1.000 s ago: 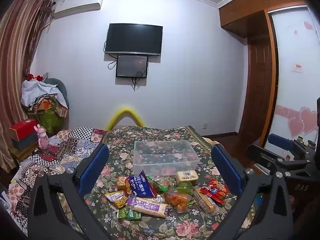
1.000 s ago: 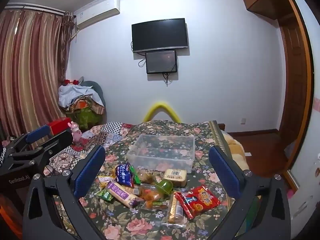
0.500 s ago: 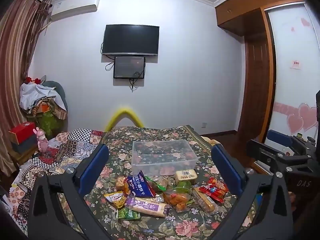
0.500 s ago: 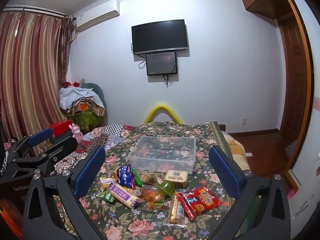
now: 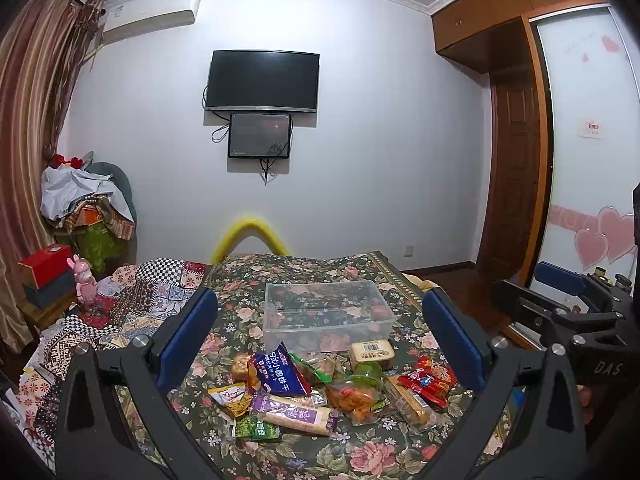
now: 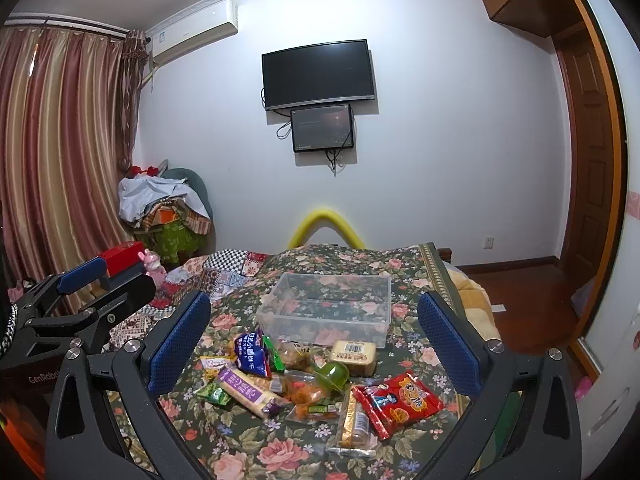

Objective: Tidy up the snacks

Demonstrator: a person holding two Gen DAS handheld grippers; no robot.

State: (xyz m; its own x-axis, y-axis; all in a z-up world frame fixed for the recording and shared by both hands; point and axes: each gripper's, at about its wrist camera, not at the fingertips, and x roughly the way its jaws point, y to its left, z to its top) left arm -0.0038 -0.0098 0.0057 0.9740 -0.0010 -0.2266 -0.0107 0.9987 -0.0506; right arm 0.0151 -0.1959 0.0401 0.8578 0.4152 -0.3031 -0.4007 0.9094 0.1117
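Note:
A pile of snack packets lies on the floral bedspread (image 5: 360,452): a blue biscuit bag (image 5: 280,372), a purple bar (image 5: 294,410), a red packet (image 5: 430,376), a tan box (image 5: 371,354) and a green cup (image 5: 368,370). An empty clear plastic bin (image 5: 328,316) stands just behind them. My left gripper (image 5: 320,336) is open and empty, held above the pile's near side. My right gripper (image 6: 316,338) is open and empty too, above the same pile: blue bag (image 6: 251,352), red packet (image 6: 400,400), bin (image 6: 328,308).
A patchwork quilt (image 5: 132,304) covers the bed's left side. A red box (image 5: 44,260) and pink toy (image 5: 84,280) sit at the far left. A yellow foam arch (image 5: 250,232) stands at the bed's far end. A wardrobe and door are at the right.
Both views have shifted slightly; the pile and bin sit a little lower and closer in frame. Both grippers stay open and empty. No snack has moved.

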